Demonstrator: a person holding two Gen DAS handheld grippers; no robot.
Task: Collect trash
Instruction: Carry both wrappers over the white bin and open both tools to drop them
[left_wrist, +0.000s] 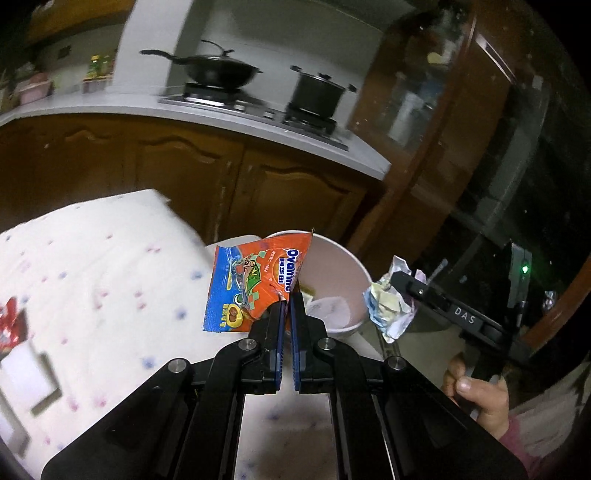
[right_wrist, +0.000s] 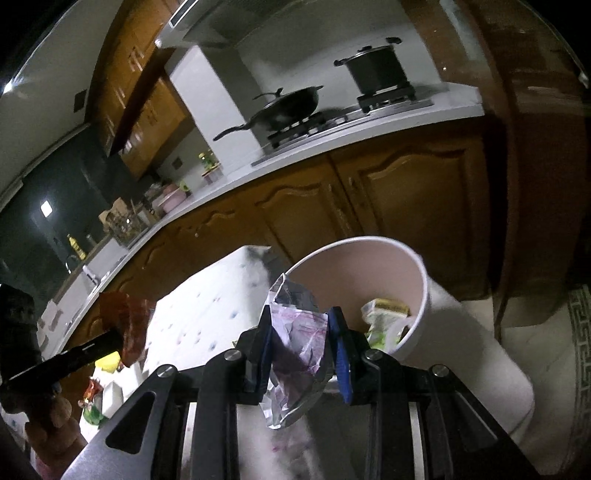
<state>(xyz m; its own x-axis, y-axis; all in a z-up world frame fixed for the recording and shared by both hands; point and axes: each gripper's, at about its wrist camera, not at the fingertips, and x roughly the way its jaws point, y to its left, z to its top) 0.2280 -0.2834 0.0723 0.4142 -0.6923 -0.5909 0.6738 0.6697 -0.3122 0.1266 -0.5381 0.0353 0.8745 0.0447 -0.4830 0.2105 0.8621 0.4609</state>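
Both pieces of trash are up off the table and close to the bin (right_wrist: 421, 295), so the step in hand looks like the carry to the drop.

The left gripper (left_wrist: 287, 295) is pinched tight on the lower corner of an orange drink-mix wrapper (left_wrist: 255, 280), which stands up flat just in front of the bin's near rim, partly covering it. The right gripper (right_wrist: 299, 317) is closed on a crumpled foil wrapper (right_wrist: 295, 347), jaws held a little apart by the wad between them; it hangs just short of the rim on the bin's near side. From the left camera that same wad (left_wrist: 388, 299) sits beside the bin, with the person's hand (left_wrist: 476, 395) on the handle behind it.

The bin, pale and round, stands by the corner of the spotted tablecloth (left_wrist: 92, 277) and already holds a few scraps (a yellowish packet among them).

Next, I'd judge, each gripper needs to come forward over the opening before it lets go. The flat wrapper may catch the rim or flutter aside, so it wants releasing well inside.
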